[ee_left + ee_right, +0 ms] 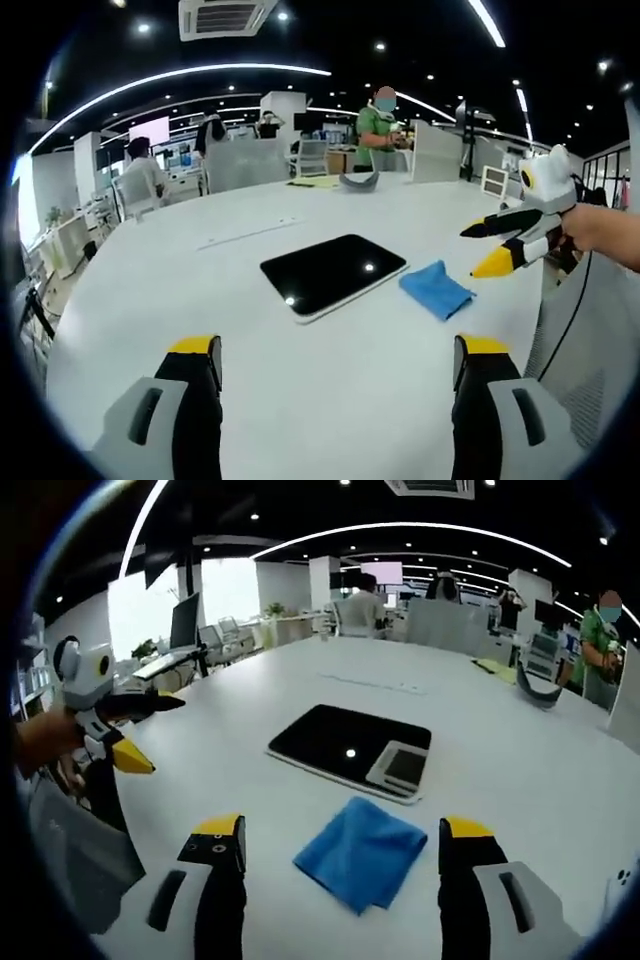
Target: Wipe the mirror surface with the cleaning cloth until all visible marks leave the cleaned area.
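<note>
The left gripper hovers above the white table with its yellow-tipped black jaws spread wide and nothing between them. The right gripper is likewise wide apart and empty, low over the tabletop with the cleaning cloth lying flat just ahead, between its jaws. The cloth is a soft blue folded square, slightly rumpled. Just beyond it, apart from the cloth, lies the mirror, a flat rounded rectangle with a pale rim and a dark glossy face reflecting ceiling lights. The table is large, smooth and matte. Around it is an open office with desks, monitors, strip lighting and several people
</note>
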A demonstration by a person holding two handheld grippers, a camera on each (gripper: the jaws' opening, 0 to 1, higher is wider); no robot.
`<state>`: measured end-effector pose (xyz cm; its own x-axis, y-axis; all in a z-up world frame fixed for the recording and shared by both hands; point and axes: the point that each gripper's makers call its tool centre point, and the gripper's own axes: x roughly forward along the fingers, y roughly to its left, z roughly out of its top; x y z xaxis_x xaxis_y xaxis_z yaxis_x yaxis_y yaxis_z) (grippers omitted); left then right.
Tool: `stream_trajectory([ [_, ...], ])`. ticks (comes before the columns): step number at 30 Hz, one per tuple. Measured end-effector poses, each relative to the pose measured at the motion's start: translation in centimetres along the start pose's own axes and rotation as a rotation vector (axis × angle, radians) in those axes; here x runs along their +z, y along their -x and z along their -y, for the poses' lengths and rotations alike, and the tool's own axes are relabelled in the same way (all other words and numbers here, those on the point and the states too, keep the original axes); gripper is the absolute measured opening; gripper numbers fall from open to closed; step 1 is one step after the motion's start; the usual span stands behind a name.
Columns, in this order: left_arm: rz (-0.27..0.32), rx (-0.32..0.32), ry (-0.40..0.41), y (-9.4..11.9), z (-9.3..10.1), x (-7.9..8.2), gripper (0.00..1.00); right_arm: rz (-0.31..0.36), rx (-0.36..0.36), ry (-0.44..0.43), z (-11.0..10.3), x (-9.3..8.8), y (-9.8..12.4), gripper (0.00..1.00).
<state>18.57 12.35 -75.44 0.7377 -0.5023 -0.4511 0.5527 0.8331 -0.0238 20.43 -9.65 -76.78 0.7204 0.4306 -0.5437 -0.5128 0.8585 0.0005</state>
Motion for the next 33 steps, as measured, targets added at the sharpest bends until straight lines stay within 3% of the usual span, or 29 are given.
stream_trajectory([
  [13,0.021,0.032,0.016,0.3,-0.3,0.3,0.97,0.047,-0.052,0.010,0.4,1.1,1.5,0.90],
  [33,0.026,0.006,0.013,-0.1,-0.5,0.5,0.96,0.047,-0.068,-0.034,0.6,0.9,1.8,0.87],
])
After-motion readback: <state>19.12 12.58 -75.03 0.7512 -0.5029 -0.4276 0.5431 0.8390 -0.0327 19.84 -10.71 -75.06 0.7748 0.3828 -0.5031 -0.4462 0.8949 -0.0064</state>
